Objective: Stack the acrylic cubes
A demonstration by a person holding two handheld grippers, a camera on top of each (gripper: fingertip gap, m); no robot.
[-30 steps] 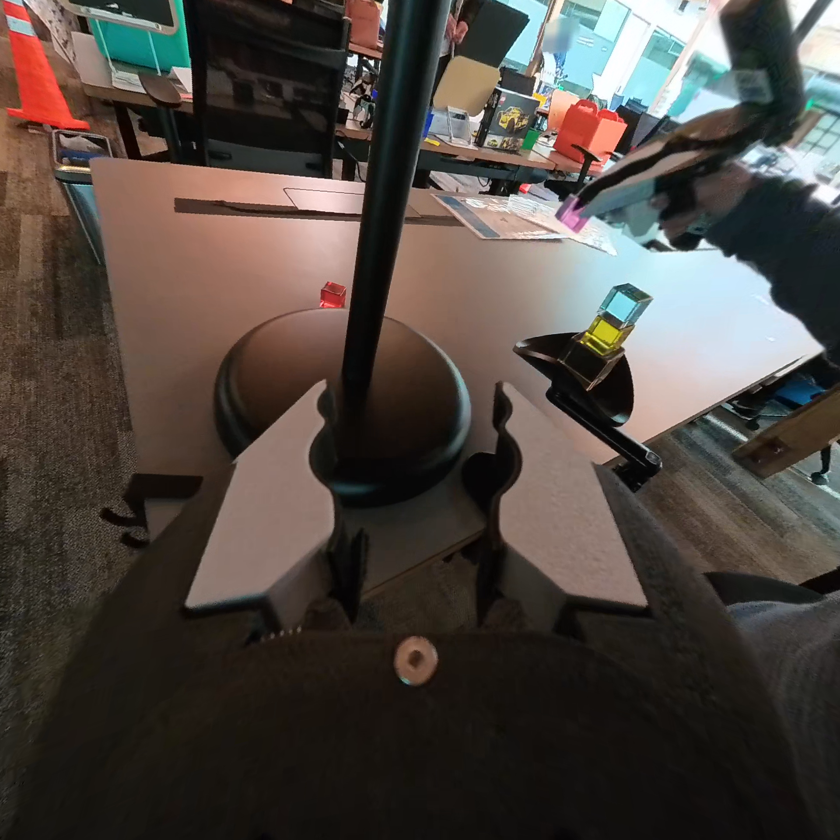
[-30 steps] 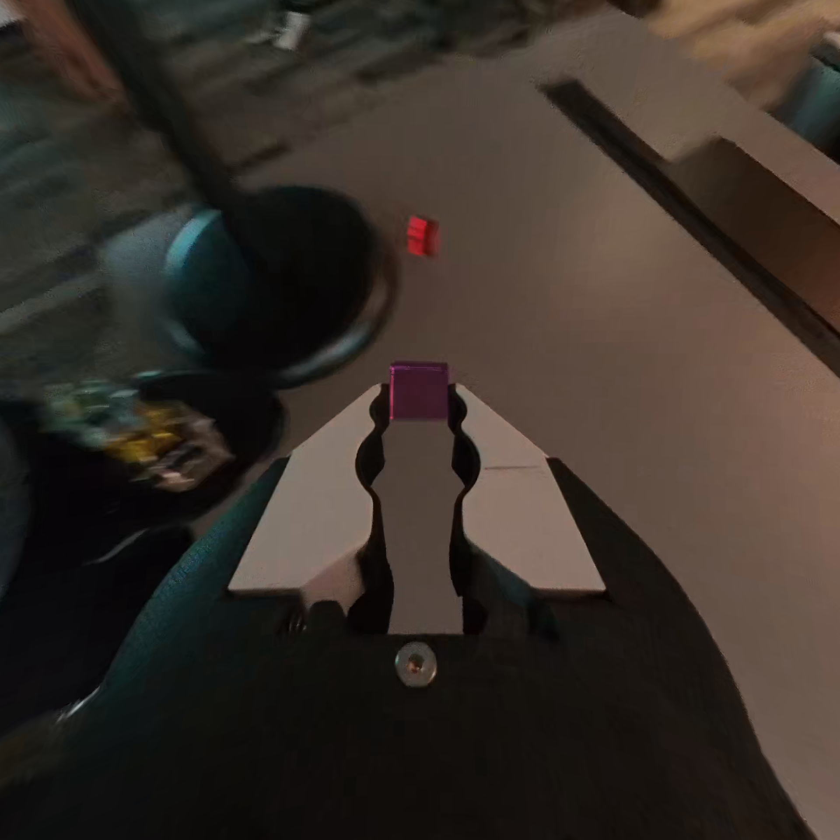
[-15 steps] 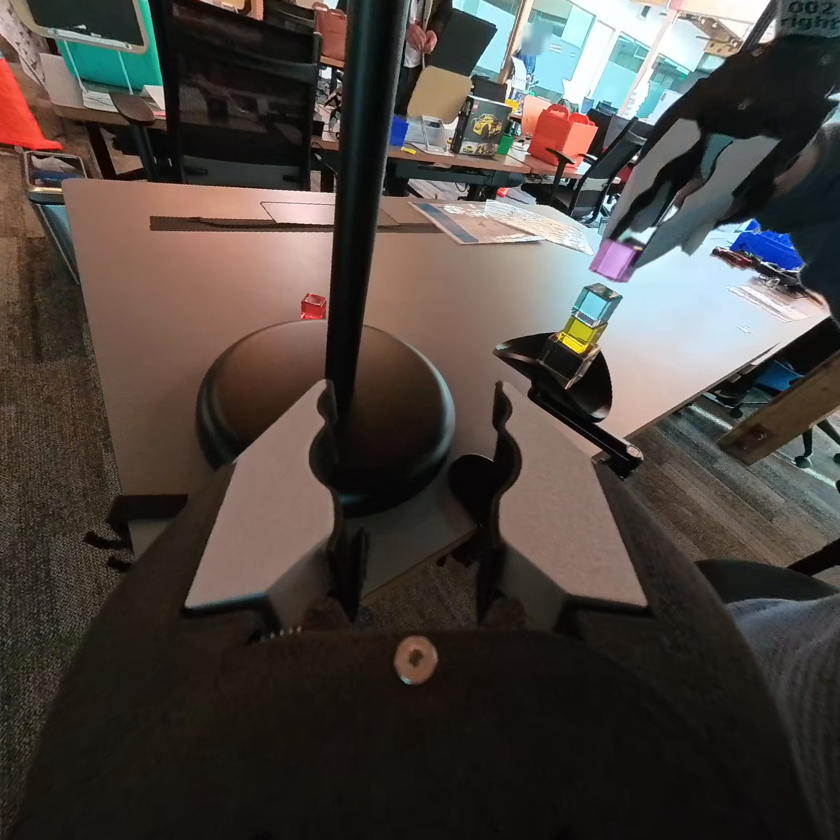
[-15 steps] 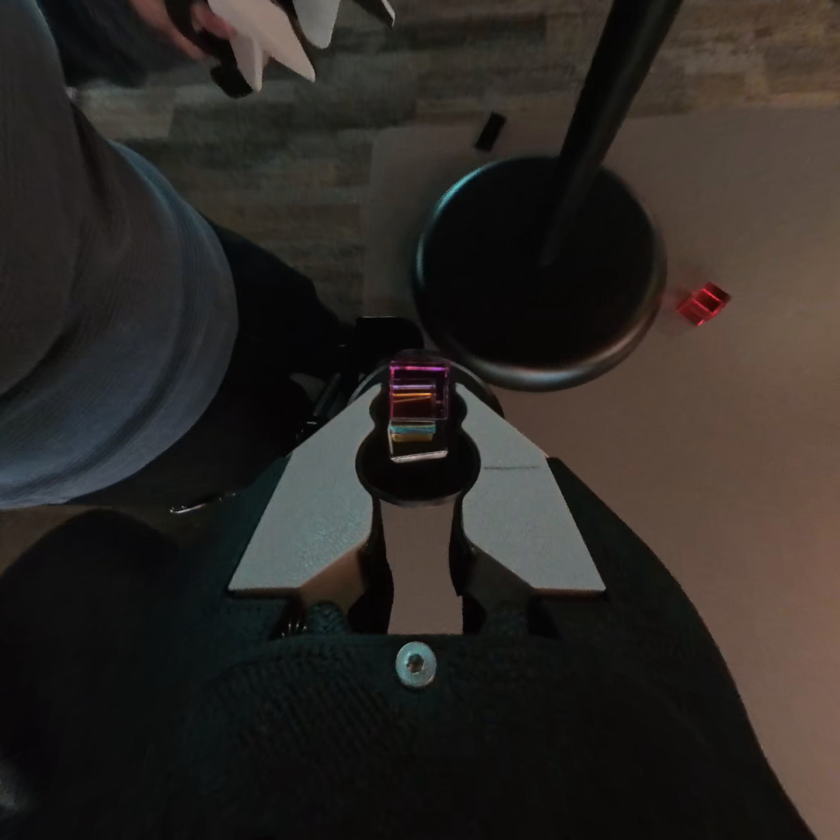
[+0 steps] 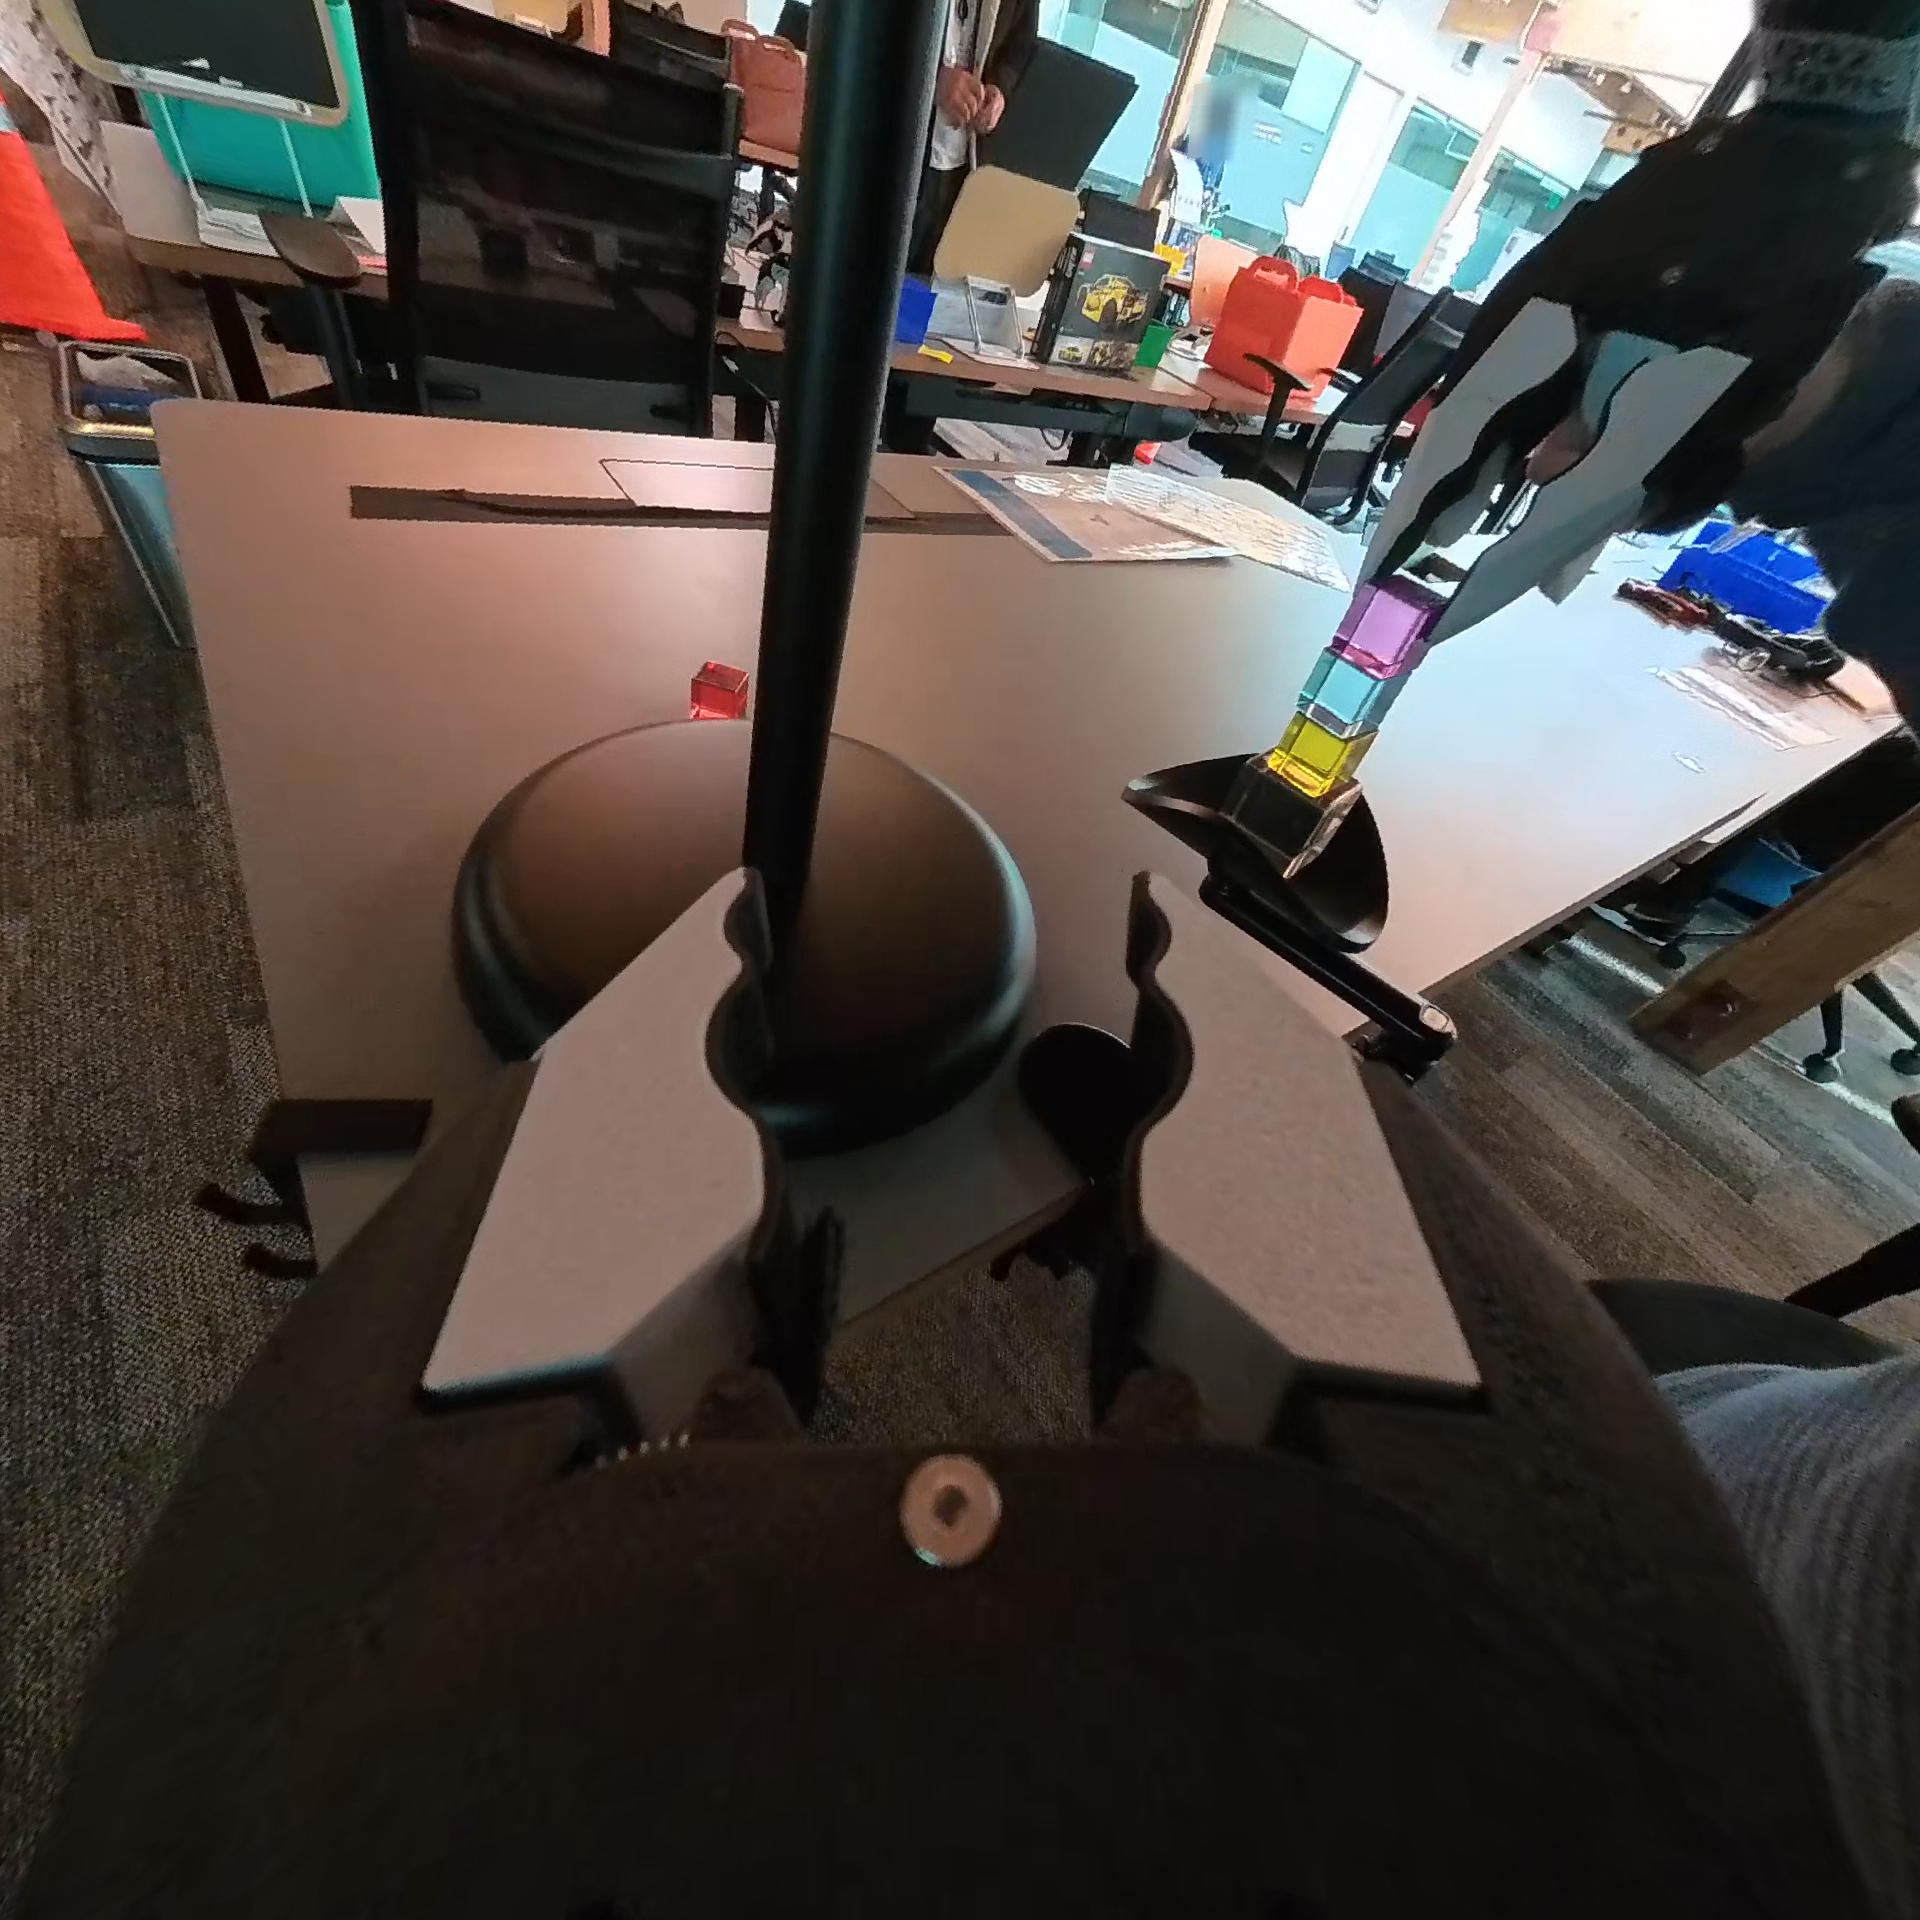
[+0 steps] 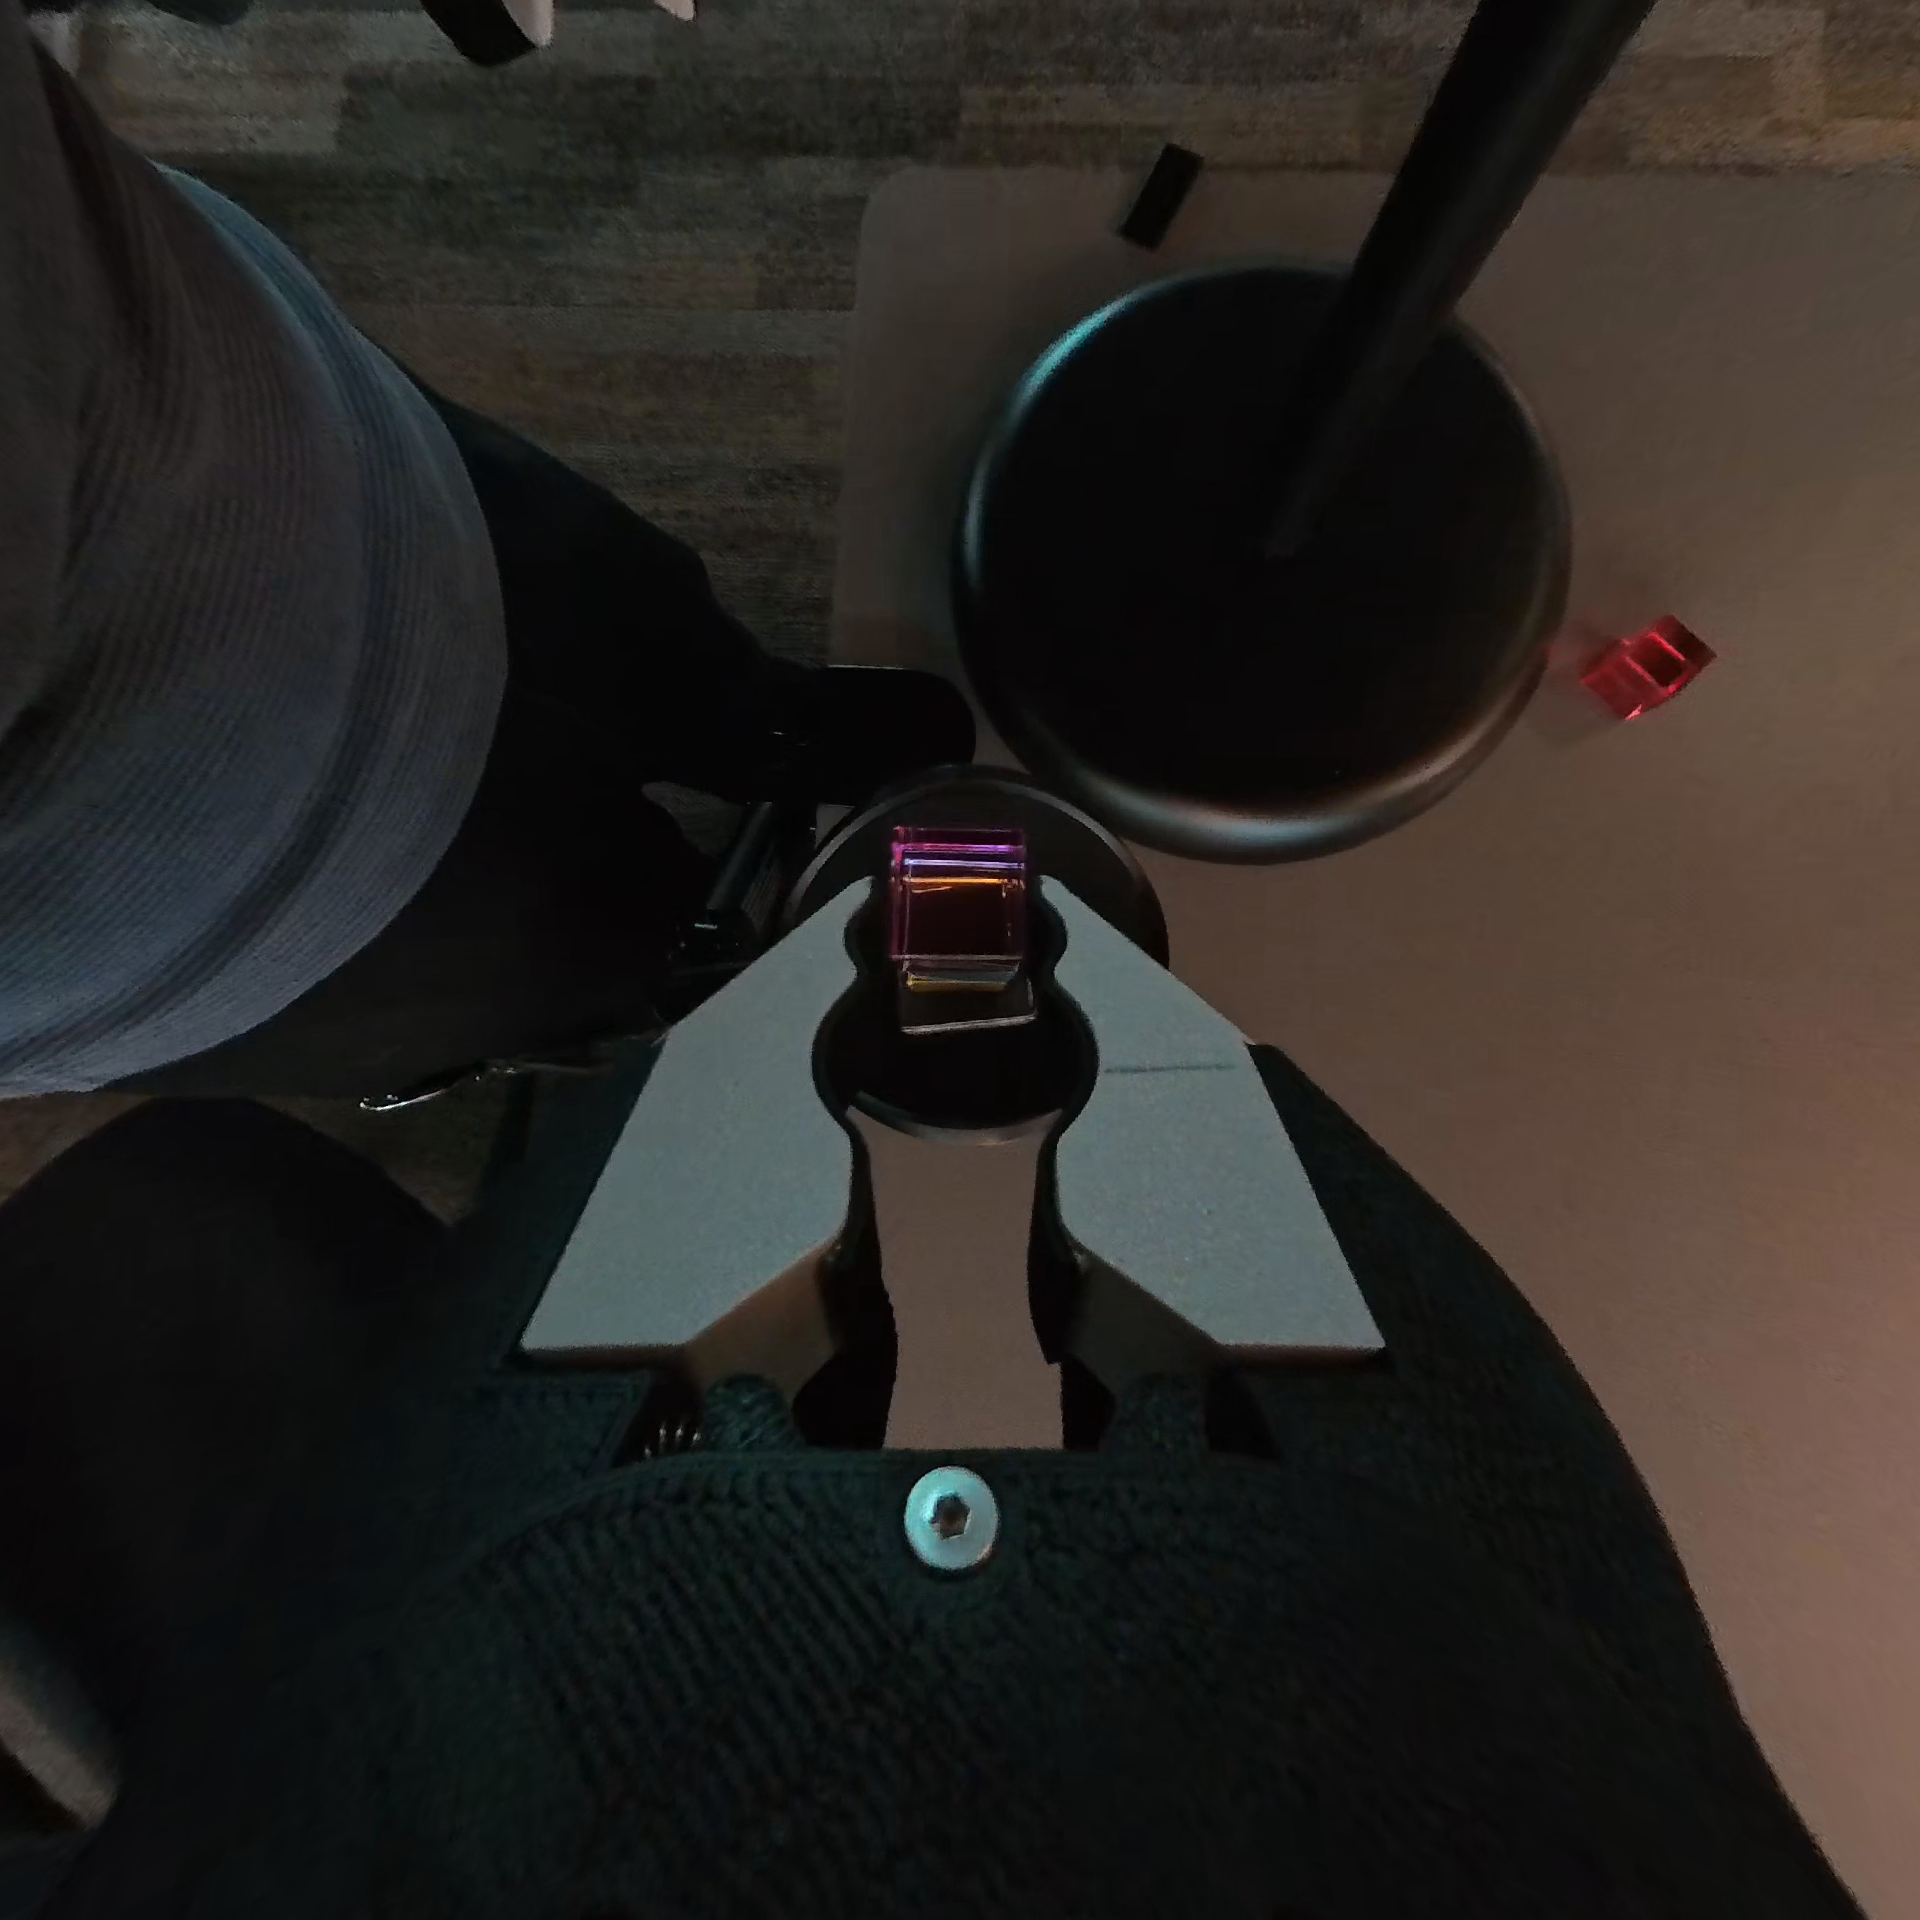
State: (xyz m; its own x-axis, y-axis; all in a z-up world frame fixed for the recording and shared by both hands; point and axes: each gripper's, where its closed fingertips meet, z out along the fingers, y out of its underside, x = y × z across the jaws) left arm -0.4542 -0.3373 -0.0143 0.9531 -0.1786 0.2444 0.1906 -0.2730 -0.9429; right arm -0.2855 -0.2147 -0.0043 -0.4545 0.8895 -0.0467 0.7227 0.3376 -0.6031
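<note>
My right gripper (image 6: 958,899) is shut on a purple cube (image 6: 958,891) and points straight down, holding it on top of a stack of cubes. In the left wrist view the purple cube (image 5: 1392,629) rests on a light-blue cube (image 5: 1349,688), a yellow cube (image 5: 1322,753) and a clear cube (image 5: 1286,816), all on a small black dish (image 5: 1340,894) at the table edge. The right gripper (image 5: 1439,597) still grips the purple cube there. My left gripper (image 5: 940,914) is open and empty, near the table corner, facing a black pole (image 5: 831,416) on a round black base (image 5: 665,883).
A red cube (image 5: 718,691) lies on the grey table (image 5: 468,623) behind the round base; it also shows in the right wrist view (image 6: 1647,665). A person's grey sleeve (image 6: 208,623) is at the left. Papers (image 5: 1122,509) lie at the table's far side. Desks and chairs stand behind.
My right gripper swung over the dish and came down with the purple cube onto the blue cube of the stack. The left gripper barely moved and stayed open.
</note>
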